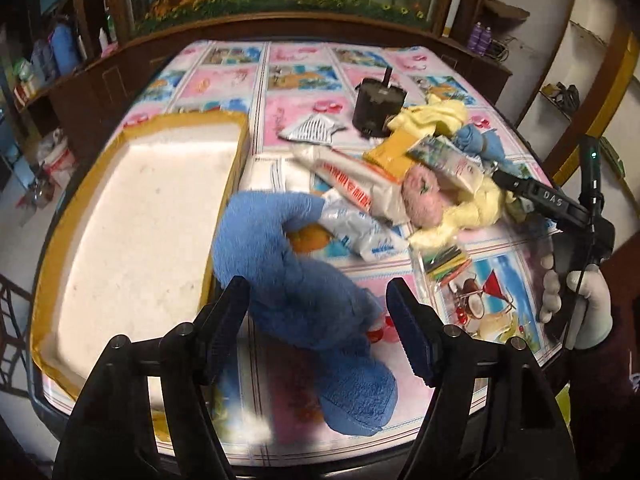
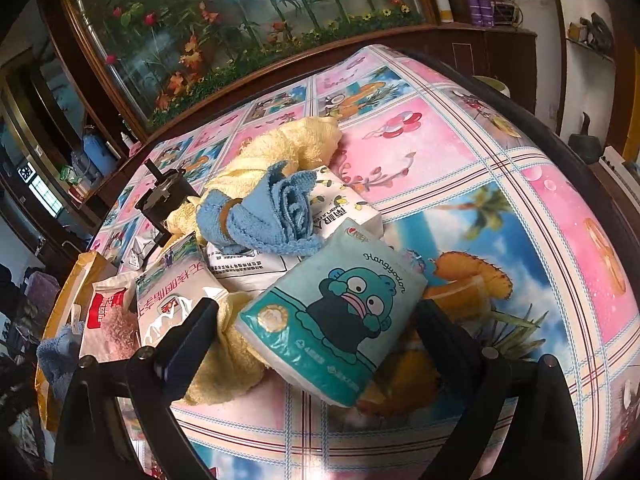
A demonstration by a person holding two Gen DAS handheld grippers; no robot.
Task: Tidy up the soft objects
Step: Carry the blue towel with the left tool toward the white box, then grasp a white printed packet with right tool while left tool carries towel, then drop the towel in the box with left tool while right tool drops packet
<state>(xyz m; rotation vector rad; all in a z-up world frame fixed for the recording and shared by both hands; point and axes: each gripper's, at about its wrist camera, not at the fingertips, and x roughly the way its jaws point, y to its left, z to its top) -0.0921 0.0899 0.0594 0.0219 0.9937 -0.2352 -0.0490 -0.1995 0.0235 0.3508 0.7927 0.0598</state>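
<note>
left gripper [image 1: 318, 308] jaws spread around blue plush towel [image 1: 304, 280] on the table, just right of white foam tray [image 1: 132, 232], right gripper [image 2: 316, 320] jaws wide apart either side of teal tissue pack [image 2: 332, 320], pack resting on yellow towel [image 2: 236, 364], rolled blue cloth [image 2: 264, 212] behind on the pile

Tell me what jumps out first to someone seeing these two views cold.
The fluffy blue plush toy lies right between the open fingers of the left claw, beside the white foam tray with tan taped rim. In the right wrist view, the teal tissue pack with a cartoon fish-faced character sits ahead of the open right claw, leaning on a pile of yellow towel and rolled light-blue cloth.
</note>
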